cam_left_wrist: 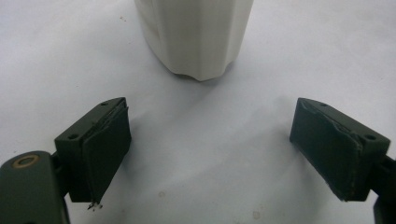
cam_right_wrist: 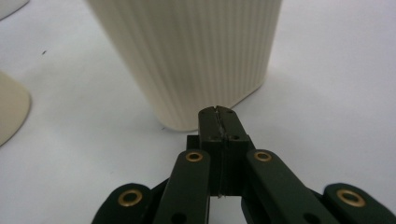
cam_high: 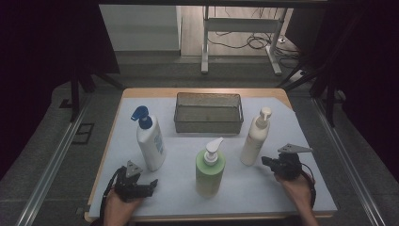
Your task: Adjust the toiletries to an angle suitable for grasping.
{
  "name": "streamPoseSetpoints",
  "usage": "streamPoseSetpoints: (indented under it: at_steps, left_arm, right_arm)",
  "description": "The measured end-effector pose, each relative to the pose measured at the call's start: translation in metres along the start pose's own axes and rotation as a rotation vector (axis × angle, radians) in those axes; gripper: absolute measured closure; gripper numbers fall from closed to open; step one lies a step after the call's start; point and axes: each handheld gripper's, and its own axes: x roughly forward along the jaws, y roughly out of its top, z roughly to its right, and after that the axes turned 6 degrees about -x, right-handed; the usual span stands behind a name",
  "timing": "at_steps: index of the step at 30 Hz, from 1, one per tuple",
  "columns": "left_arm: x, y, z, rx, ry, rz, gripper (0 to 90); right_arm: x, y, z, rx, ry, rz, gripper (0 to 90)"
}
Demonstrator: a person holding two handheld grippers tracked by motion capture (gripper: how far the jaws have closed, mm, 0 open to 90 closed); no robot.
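Your left gripper (cam_high: 151, 182) rests near the tabletop's (cam_high: 282, 188) front-left corner. Its jaws are spread wide and hold nothing; in the left gripper view (cam_left_wrist: 210, 149) the flat dark pads (cam_left_wrist: 105, 149) flank bare matte white sheet, with the rounded base of a smooth white bottle (cam_left_wrist: 196, 37) ahead.

That white bottle (cam_high: 150, 143), tall and flat-sided with a blue pump head and a bluish label, stands just beyond the left gripper, left of centre.

A green bottle (cam_high: 210, 172), cylindrical with a white pump, stands near the middle of the front edge.

A mesh basket (cam_high: 208, 123), rectangular, dark and wire-walled, sits at the centre toward the far edge.

A cream bottle (cam_high: 255, 139), slender and tapering to a white pump, stands right of centre. In the right gripper view its wall (cam_right_wrist: 196, 56) shows fine vertical ribbing and a rounded-rectangular base.

Your right gripper (cam_high: 266, 161) lies toward the front-right corner, grey three-cornered plate on top, tips just beside the cream bottle's base. Its jaws are pressed together on nothing; in the right gripper view (cam_right_wrist: 218, 114) the tips sit just in front of the ribbed base, and you cannot tell whether they touch it.
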Motion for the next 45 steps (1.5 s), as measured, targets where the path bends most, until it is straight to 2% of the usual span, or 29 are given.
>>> streamPoseSetpoints:
  at_steps: [9, 13, 14, 16, 18, 23, 25, 27, 36, 45]
  left_arm:
    - [0.000, 0.000, 0.000, 0.000, 0.000, 0.000, 12.3]
    - [0.000, 0.000, 0.000, -0.001, 0.000, 0.000, 12.3]
    - [0.000, 0.000, 0.000, -0.001, -0.001, 0.001, 12.3]
    - [0.000, 0.000, 0.000, -0.001, -0.001, 0.000, 12.3]
    - [0.000, 0.000, 0.000, -0.001, 0.000, 0.001, 12.3]
    - [0.000, 0.000, 0.000, -0.001, -0.001, 0.001, 12.3]
    - [0.000, 0.000, 0.000, -0.001, -0.001, 0.001, 12.3]
    - [0.000, 0.000, 0.000, -0.001, -0.001, 0.001, 12.3]
    - [0.000, 0.000, 0.000, -0.001, -0.001, 0.001, 12.3]
    - [0.000, 0.000, 0.000, -0.002, -0.001, 0.002, 12.3]
  right_arm:
    - [0.014, 0.008, 0.015, 0.002, -0.038, -0.018, 85.0]
    - [0.022, 0.011, 0.023, 0.020, -0.062, -0.023, 84.6]
    - [0.025, 0.012, 0.027, 0.042, -0.055, -0.024, 85.1]
    - [0.028, 0.014, 0.029, 0.038, -0.054, -0.019, 86.5]
    - [0.031, 0.016, 0.030, 0.040, -0.062, -0.017, 89.0]
    - [0.035, 0.020, 0.032, 0.045, -0.059, -0.025, 89.3]
    - [0.040, 0.022, 0.031, 0.029, -0.072, -0.031, 89.4]
    - [0.041, 0.022, 0.031, 0.034, -0.075, -0.034, 89.4]
    - [0.049, 0.026, 0.035, 0.052, -0.065, -0.033, 89.3]
    - [0.058, 0.032, 0.032, 0.050, -0.049, -0.029, 89.4]
